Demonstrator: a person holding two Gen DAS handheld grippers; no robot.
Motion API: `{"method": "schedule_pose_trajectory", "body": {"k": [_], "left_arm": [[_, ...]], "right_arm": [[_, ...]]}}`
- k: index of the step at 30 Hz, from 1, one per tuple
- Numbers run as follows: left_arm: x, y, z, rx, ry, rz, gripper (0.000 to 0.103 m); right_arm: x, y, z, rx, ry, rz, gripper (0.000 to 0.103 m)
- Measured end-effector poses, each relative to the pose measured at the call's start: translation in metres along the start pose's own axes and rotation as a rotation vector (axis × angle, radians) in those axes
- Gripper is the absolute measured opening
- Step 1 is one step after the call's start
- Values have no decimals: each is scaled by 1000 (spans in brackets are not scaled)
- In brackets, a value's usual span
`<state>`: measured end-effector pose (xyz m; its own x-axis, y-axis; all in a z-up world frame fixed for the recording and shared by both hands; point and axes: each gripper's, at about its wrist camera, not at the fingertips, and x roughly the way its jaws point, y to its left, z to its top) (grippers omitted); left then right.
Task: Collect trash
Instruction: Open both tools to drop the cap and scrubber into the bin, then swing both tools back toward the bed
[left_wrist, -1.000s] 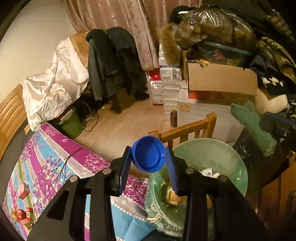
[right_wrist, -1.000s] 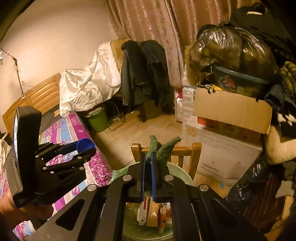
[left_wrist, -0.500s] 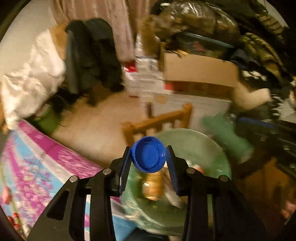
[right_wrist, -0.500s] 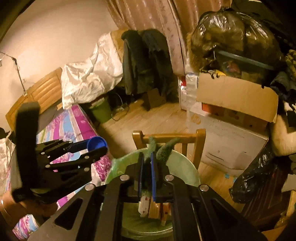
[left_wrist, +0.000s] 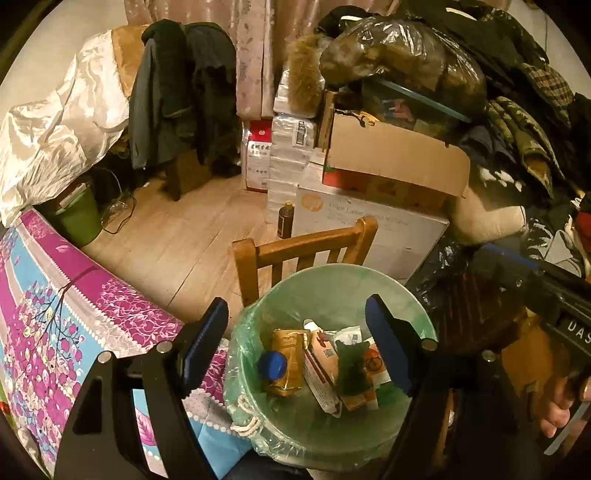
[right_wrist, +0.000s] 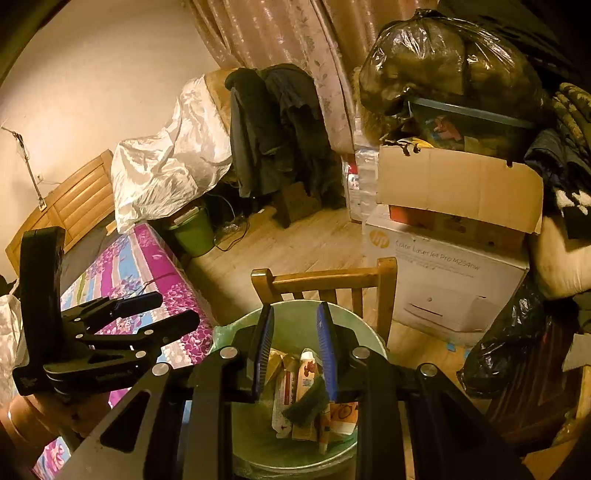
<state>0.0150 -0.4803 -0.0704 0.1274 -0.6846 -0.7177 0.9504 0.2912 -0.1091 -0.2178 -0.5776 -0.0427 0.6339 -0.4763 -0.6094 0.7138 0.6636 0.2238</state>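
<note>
Left gripper jaws just opened wide and empty, blue bottle cap lying below in the green-lined trash bin, right gripper jaws just parted, green scrap dropped beneath onto the trash

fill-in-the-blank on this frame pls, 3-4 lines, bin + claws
1. The blue bottle cap lies inside the ____ bin.
2. Between the pads of the left claw there is ____.
3. The dark green scrap has dropped from the right claw into the ____.
4. Right behind the bin stands a wooden ____.

Missing words: green; nothing; bin; chair
</note>
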Motion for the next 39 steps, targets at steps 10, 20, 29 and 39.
{"method": "schedule_pose_trajectory", "body": {"k": [10,20,29,39], "left_arm": [[-9,17,-11,-38,-22,85,73],[-37,57,-54,-84,-58,215,77],[-83,148,-116,-317,-59,413,79],[-149,225,-216,-573,-36,556,79]], "right_arm": [[3,12,0,-20,-19,1,26],[-1,60,-6,-81,-132,4,27],[25,159,-24,-216,-77,131,30],[55,293,-62,-408,45,290,39]]}}
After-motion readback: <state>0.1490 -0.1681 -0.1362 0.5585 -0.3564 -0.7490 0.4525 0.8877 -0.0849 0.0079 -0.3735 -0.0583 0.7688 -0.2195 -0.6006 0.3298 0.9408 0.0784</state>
